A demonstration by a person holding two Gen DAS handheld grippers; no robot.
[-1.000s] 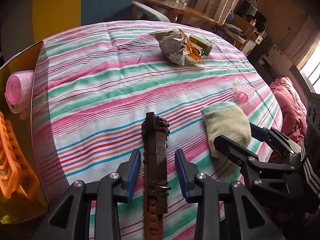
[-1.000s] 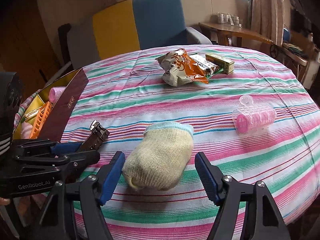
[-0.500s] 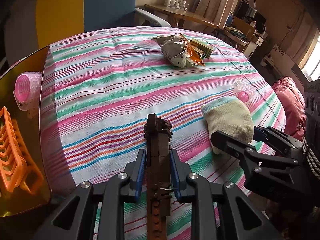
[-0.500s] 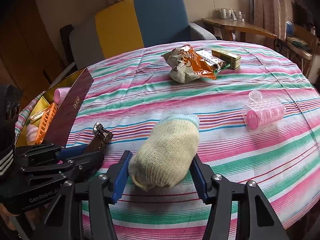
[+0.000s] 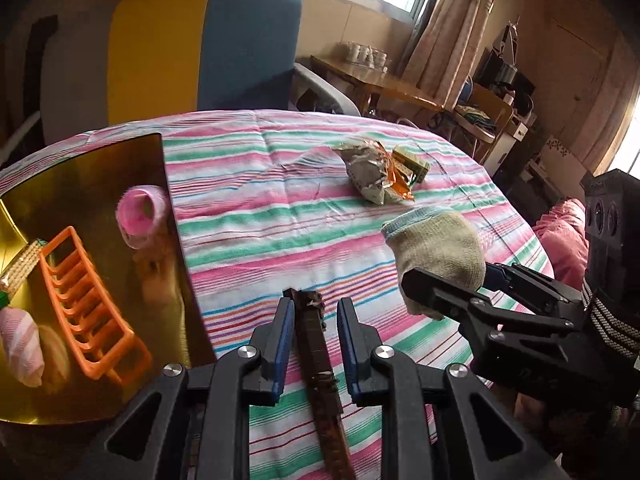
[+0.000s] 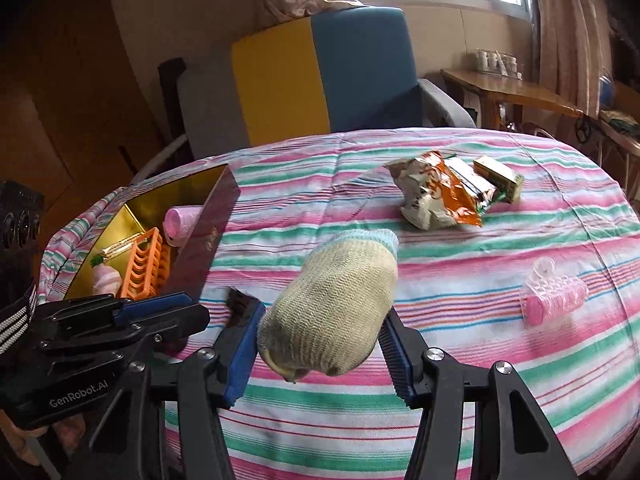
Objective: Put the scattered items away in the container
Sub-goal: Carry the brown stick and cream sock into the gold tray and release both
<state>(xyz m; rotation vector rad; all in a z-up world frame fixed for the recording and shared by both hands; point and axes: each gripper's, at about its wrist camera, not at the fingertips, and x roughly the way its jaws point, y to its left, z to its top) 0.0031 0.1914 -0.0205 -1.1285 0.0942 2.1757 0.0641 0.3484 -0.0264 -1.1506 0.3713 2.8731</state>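
A: How far along does the tidying look?

B: Partway. The gold-lined container (image 5: 80, 184) at the left of the left wrist view already holds a pink hair roller (image 5: 141, 216), an orange plastic rack (image 5: 92, 308), a wafer-like packet and a pink-striped wrapped piece. Two more items are in the grippers: the left gripper (image 5: 314, 340), low in the centre of that view, is clamped tight on a long brown brick piece (image 5: 316, 356), and the right gripper (image 6: 320, 344), low in the centre of its own view, is squeezed onto a rolled yellowish sock (image 6: 336, 304) with a pale blue cuff. Both items look lifted clear of the cloth — a judgement from how they hang between the pads.

A: And what is left out?

B: A crumpled snack bag (image 6: 436, 196) with a small green-and-gold box (image 6: 500, 178) touching it, in the upper right of the right wrist view, and a second pink roller (image 6: 554, 298) at the right edge, well apart from the container.

A: The surface and the room?

B: A round table under a striped cloth (image 6: 480, 248) of pink, green and white, a little wrinkled. Behind it stands a blue-and-yellow armchair (image 6: 320, 76) — then a curtained window, and a wooden side table with glassware at the upper right.
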